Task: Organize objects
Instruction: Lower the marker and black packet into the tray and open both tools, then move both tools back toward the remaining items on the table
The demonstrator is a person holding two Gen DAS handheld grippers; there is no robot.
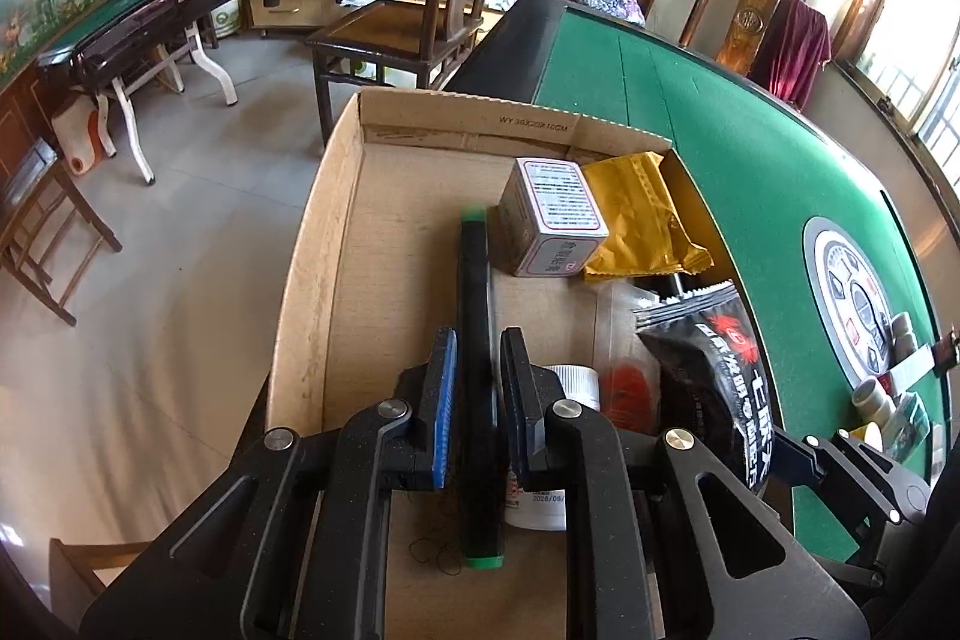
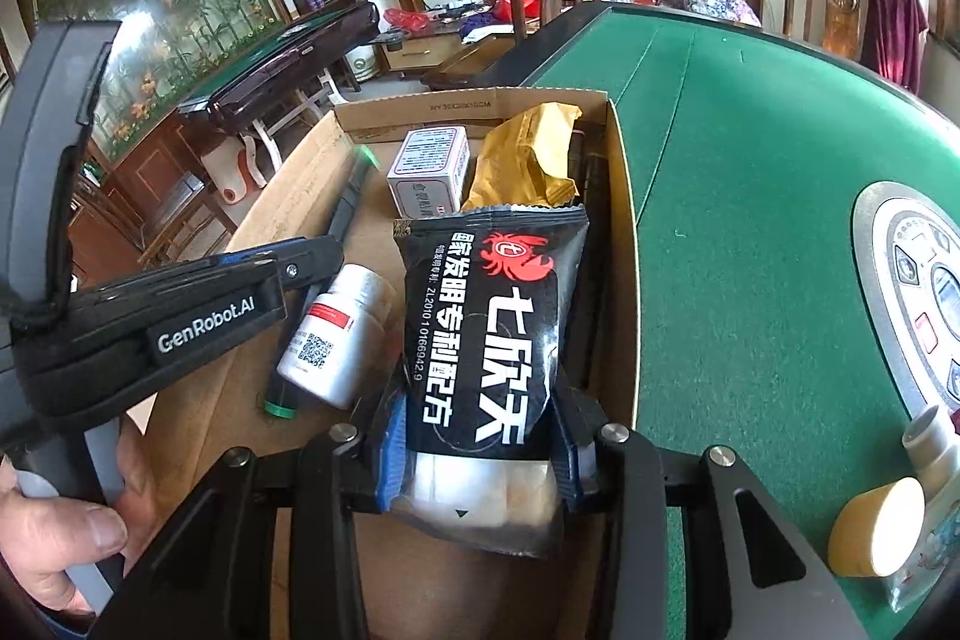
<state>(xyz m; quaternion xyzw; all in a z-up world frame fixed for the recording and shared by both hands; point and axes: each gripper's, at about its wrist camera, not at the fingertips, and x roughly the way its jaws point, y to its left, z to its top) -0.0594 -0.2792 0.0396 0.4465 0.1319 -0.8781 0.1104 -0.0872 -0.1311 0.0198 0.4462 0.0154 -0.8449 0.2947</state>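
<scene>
1. Inside the cardboard box (image 1: 336, 244) at the worktop's (image 1: 750, 172) left edge, the long black stick with green end caps (image 1: 477, 340) lies on the box floor. Its long axis runs from the box's near end toward the far wall, one green cap pointing each way, roughly parallel to the box's left wall.
2. The left gripper (image 1: 478, 370) has its jaws drawn narrow around the stick's middle, pads against its sides, so I judge it held and about to be let go or straightened.
3. The black snack pouch with the red crab mark (image 2: 489, 328) lies along the box's right wall, its long axis also running near to far, sealed top edge toward the far wall. The right gripper (image 2: 480, 466) straddles its near end with jaws partly apart; whether the pads press on it I cannot tell.
4. Already in the box: a white pill bottle (image 2: 339, 334) lying on its side between stick and pouch, a small grey carton (image 1: 552, 214) and a gold foil packet (image 1: 642, 214) toward the far right corner.
5. Left to do, as I judge it: several small things (image 1: 888, 400) are out on the green felt near the worktop's central control dial (image 1: 858, 304), among them a yellow-capped tube (image 2: 882, 526) at the near right. So the sorting looks well begun but not finished
</scene>
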